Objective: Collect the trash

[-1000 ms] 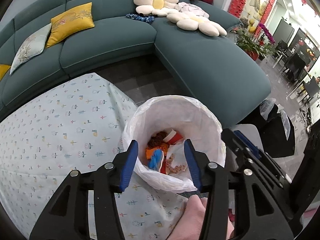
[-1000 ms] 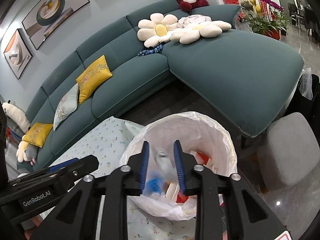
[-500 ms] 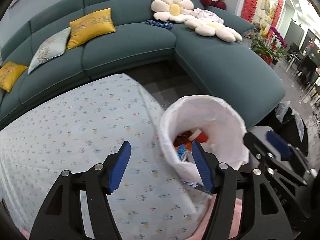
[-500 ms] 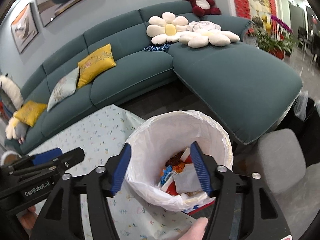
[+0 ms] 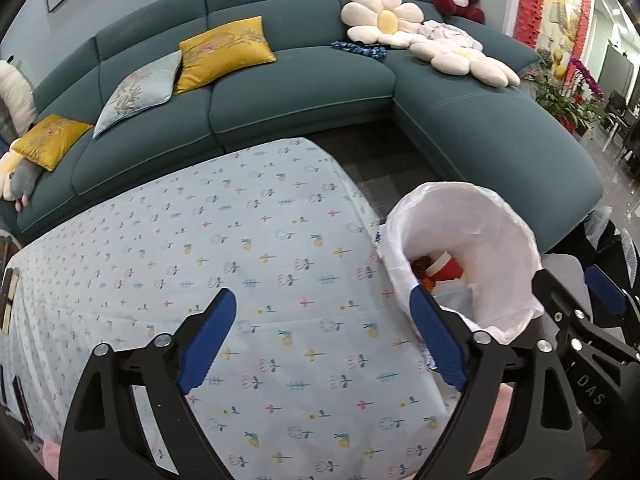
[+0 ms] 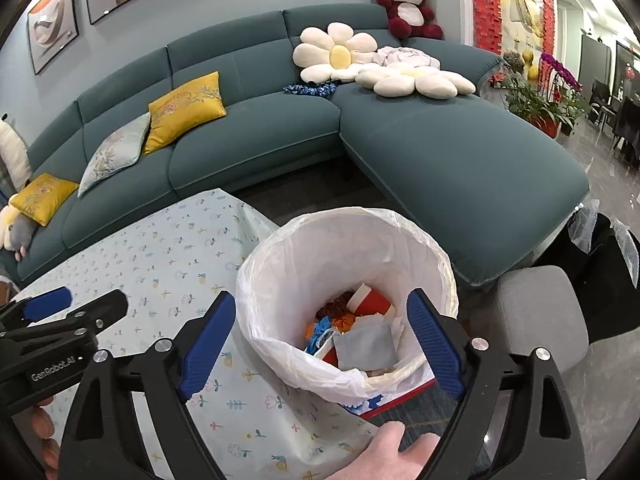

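A trash bin lined with a white bag [image 6: 348,256] stands at the table's right edge; it also shows in the left wrist view [image 5: 472,232]. Inside lies mixed trash [image 6: 352,328]: orange, red, blue and grey pieces. My right gripper [image 6: 320,344] is open and empty, held above the bin's mouth. My left gripper [image 5: 320,340] is open and empty above the floral tablecloth [image 5: 240,260], left of the bin. The left gripper's body shows in the right wrist view [image 6: 52,332], and the right gripper's in the left wrist view [image 5: 580,320].
A teal corner sofa [image 6: 440,152] with yellow cushions [image 6: 186,108], flower pillows [image 6: 336,54] and a red teddy bear [image 6: 408,4] runs behind. A grey stool [image 6: 536,312] stands right of the bin. Potted plants [image 6: 540,96] stand far right.
My right gripper opened wide and the item it held is now in the bin. My left gripper opened wider and swung left from above the bin to over the tablecloth.
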A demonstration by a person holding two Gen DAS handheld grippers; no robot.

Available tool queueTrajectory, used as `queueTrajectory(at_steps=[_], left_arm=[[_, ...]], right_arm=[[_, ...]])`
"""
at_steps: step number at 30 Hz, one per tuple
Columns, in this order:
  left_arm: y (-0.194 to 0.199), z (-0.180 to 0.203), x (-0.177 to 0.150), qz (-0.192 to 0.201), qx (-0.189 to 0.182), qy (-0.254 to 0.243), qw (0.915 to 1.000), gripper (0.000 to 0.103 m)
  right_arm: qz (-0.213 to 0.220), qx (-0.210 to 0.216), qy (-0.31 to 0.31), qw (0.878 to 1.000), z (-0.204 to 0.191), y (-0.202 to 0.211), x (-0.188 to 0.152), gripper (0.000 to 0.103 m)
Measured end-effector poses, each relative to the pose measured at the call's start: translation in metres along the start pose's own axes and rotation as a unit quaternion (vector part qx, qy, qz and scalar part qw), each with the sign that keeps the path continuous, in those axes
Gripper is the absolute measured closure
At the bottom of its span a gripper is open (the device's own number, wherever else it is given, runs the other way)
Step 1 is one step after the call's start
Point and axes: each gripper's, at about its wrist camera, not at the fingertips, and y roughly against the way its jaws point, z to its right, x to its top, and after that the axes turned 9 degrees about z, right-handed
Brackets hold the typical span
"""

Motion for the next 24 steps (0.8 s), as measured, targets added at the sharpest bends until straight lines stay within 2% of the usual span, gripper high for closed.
queueTrajectory(at_steps=[4,15,17,24], left_arm=[[-0.005,-0.001,-0.004,-0.005,0.013,-0.004,0.9999,0.012],[-0.011,0.002,-0.008,-0.01,0.023,-0.008,0.9997,0.011],[-0.012,0.003,-0.009,-0.012,0.024,-0.01,0.9996,0.011],[-0.013,0.009,-0.013,-0.012,0.023,-0.017,0.9995,0.011]], right_arm=[[-0.005,-0.004,0.001,1.0,0.0,-0.005,-0.006,0.019],[-0.015,-0.006,0.003,1.0,0.001,-0.014,-0.017,0.017],[-0.016,-0.005,0.004,1.0,0.0,-0.015,-0.017,0.006],[-0.014,-0.005,0.015,1.0,-0.003,-0.014,-0.017,0.007]])
